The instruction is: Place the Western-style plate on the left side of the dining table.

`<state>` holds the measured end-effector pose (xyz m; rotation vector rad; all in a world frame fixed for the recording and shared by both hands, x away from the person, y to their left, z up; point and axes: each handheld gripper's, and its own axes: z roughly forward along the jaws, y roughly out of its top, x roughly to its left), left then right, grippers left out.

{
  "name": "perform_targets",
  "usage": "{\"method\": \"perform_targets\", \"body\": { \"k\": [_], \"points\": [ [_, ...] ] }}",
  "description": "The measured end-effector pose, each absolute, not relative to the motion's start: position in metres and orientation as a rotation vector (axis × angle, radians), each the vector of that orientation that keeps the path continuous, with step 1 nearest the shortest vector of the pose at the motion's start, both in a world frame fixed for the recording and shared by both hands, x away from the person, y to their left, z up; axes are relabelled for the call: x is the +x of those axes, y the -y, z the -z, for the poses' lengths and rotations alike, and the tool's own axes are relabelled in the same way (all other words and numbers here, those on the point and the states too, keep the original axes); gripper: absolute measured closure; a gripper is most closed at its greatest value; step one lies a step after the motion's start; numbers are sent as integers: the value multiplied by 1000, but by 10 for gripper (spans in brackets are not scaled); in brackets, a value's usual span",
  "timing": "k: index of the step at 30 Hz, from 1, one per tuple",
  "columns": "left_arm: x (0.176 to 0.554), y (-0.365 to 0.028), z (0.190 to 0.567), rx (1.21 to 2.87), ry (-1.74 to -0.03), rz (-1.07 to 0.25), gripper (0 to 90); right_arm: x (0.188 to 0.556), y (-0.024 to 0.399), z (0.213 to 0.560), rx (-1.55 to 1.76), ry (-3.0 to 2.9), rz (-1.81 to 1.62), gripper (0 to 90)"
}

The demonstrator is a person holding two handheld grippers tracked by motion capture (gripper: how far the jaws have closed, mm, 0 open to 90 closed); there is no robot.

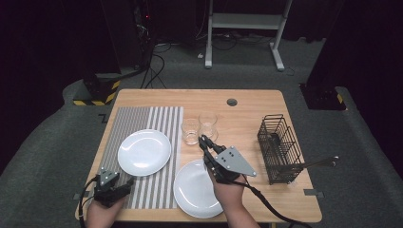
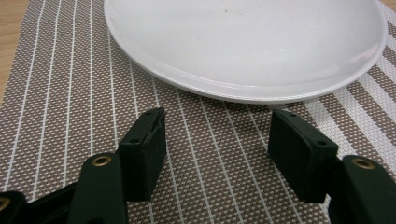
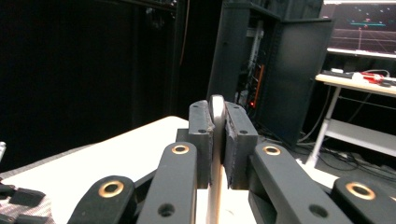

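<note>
A white plate [image 1: 144, 152] lies on the striped placemat [image 1: 135, 118]. Close up in the left gripper view, its near rim [image 2: 243, 88] sits just beyond the jaws. My left gripper [image 1: 127, 184] [image 2: 217, 140] rests open on the placemat [image 2: 70, 93] with nothing between its pads. A second white plate [image 1: 192, 194] is at the table's front, under my right hand. My right gripper [image 1: 203, 140] [image 3: 217, 116] is shut on a thin white rim [image 3: 216, 103], which looks like this plate's edge. It points towards two clear glasses [image 1: 190, 130] [image 1: 208, 124].
A black wire basket [image 1: 279, 147] stands at the right of the wooden table [image 1: 247, 107], with a metal utensil handle [image 1: 321, 163] sticking out past the table edge. A round grommet [image 1: 232, 101] sits near the back edge.
</note>
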<state>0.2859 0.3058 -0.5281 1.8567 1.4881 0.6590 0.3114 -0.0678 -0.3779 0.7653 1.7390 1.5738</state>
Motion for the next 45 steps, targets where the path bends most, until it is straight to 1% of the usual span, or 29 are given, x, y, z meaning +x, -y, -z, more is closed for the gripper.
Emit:
{"method": "perform_targets", "body": {
  "k": [16,33,45],
  "points": [
    [286,-306,528,1856,-1489,-657,375,308,26,368,672,-1772,-1643,830],
    [286,-304,528,1868,-1482,-677,370,308,-15,367,606,-1827,-1696,830],
    [286,-304,528,1869,-1483,-678,370,310,-26,377,612,-1864,-1706,830]
  ]
}}
